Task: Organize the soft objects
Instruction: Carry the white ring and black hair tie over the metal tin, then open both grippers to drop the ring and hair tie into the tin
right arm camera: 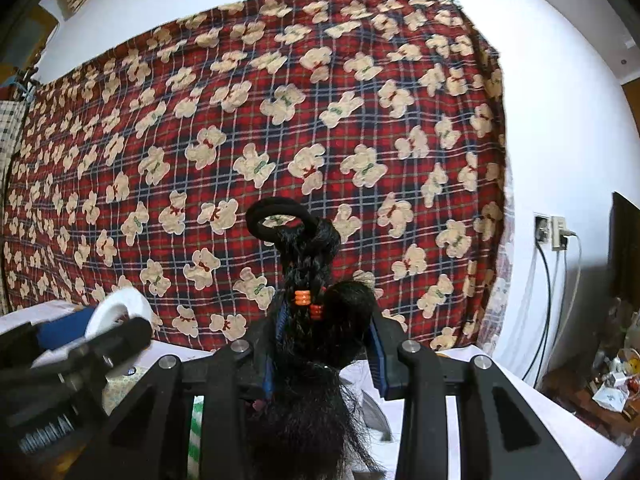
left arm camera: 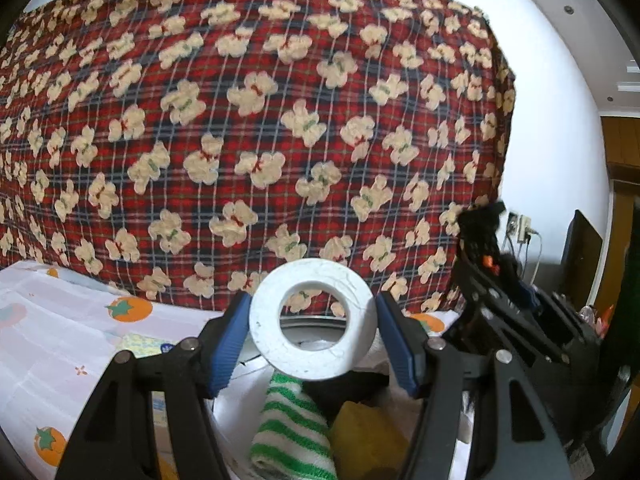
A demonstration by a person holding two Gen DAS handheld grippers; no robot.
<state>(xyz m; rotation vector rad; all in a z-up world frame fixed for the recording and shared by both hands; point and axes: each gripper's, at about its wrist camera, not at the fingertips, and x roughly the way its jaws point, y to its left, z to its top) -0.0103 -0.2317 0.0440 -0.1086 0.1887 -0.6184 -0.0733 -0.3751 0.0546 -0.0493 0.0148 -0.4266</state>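
Note:
My left gripper [left arm camera: 313, 330] is shut on a white foam ring [left arm camera: 272, 344], held upright between its blue pads [left arm camera: 228, 344]. Under it stands a metal bowl [left arm camera: 236, 400] holding a green-striped white towel [left arm camera: 288, 432], a yellow sponge [left arm camera: 364, 436] and something black [left arm camera: 352, 388]. My right gripper [right arm camera: 326, 332] is shut on a black hairpiece [right arm camera: 316, 264] with a braid, orange beads [right arm camera: 302, 297] and a black elastic loop on top. The right gripper [left arm camera: 480, 268] with its hairpiece [left arm camera: 480, 220] also shows at the right of the left wrist view. In the right wrist view, the ring [right arm camera: 120, 304] is at the left.
A red plaid blanket [left arm camera: 280, 120] with cream bears hangs behind the table. The tablecloth [left arm camera: 60, 340] is pale with orange fruit prints. A wall socket [right arm camera: 554, 232] with cables sits at the right, beside a dark screen [right arm camera: 626, 248] and floor clutter [right arm camera: 612, 384].

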